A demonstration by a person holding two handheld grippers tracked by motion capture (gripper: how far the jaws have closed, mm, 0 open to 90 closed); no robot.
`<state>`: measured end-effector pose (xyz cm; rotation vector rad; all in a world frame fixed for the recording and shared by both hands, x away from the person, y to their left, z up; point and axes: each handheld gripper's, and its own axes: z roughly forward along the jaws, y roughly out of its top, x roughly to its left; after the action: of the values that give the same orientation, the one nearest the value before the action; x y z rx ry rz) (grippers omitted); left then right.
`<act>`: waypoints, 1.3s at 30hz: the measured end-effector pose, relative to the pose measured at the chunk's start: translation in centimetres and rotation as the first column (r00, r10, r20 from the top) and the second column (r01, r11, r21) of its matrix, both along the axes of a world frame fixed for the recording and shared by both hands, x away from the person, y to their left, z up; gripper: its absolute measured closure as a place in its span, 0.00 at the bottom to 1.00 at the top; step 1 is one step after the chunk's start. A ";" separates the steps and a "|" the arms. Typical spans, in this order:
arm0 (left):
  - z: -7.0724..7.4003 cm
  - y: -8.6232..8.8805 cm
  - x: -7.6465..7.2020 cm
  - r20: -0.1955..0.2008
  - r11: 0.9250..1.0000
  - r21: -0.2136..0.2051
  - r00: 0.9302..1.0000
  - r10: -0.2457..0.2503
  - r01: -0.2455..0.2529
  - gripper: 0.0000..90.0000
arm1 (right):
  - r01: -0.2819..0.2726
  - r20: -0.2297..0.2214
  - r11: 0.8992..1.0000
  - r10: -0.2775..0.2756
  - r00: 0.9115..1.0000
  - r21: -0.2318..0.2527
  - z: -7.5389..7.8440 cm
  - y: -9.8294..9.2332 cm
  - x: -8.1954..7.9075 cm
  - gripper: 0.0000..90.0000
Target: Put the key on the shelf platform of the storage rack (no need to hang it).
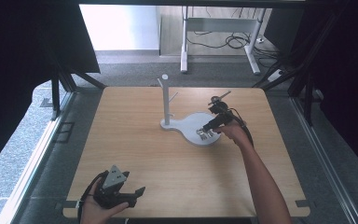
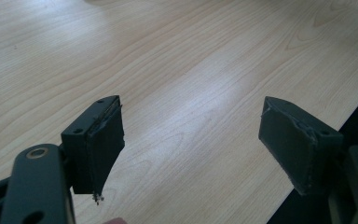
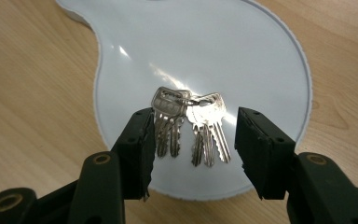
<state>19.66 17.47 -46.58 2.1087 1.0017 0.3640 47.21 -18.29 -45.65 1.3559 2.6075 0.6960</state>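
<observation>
Currently, at the left of the high view, the left gripper sits in the person's left hand at the near edge of the tabletop, well apart from the work; its own view shows both jaws spread wide over bare wood, nothing between them; idle, by my reading.

Moving toward the middle: a white stand rises from a white tray, an upright post with short pegs near the top; the pegs look bare, though they are small and thin in the high view.

Further right, the bunch of keys lies flat on the round part of the tray, several silver keys on one ring, blades fanned toward the camera; in the high view the bunch shows as a small glint near the tray's near rim.

Right gripper: jaws about half open, standing either side of the blades; the pads do not appear to press on the metal, and the keys rest on the tray, not lifted; the right hand reaches in from the lower right.

Judgement on progress: the keys are on the tray and free of the gripper; either placing them there is as good as done, or a pick-up toward the pegs has not yet taken hold; which of the two cannot be settled from this moment; if hanging is meant, the grasp, lift and hooking all remain.
</observation>
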 end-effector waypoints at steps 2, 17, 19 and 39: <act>0.0 -0.1 0.0 0.001 1.000 0.003 1.000 -0.002 0.002 0.25 | -0.008 0.017 1.000 0.008 1.000 0.009 0.5 -0.4 -0.5 0.53; 0.3 -0.9 -0.3 0.007 1.000 0.020 1.000 -0.009 0.008 0.25 | -0.066 0.069 0.998 0.064 0.996 0.022 2.2 -4.4 -5.5 0.52; 0.2 -1.1 -0.3 0.005 1.000 0.023 1.000 -0.010 0.010 0.25 | -0.074 0.073 0.997 0.072 0.995 0.023 2.3 -5.1 -6.3 0.51; -0.1 -1.8 -0.2 -0.003 0.999 0.042 1.000 -0.025 0.025 0.25 | -0.060 0.146 0.994 0.045 0.988 0.096 -1.0 -10.9 -14.4 0.50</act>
<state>19.44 15.65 -46.64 2.1583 0.9761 0.3725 32.85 -29.19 -46.67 1.2158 2.5334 0.9087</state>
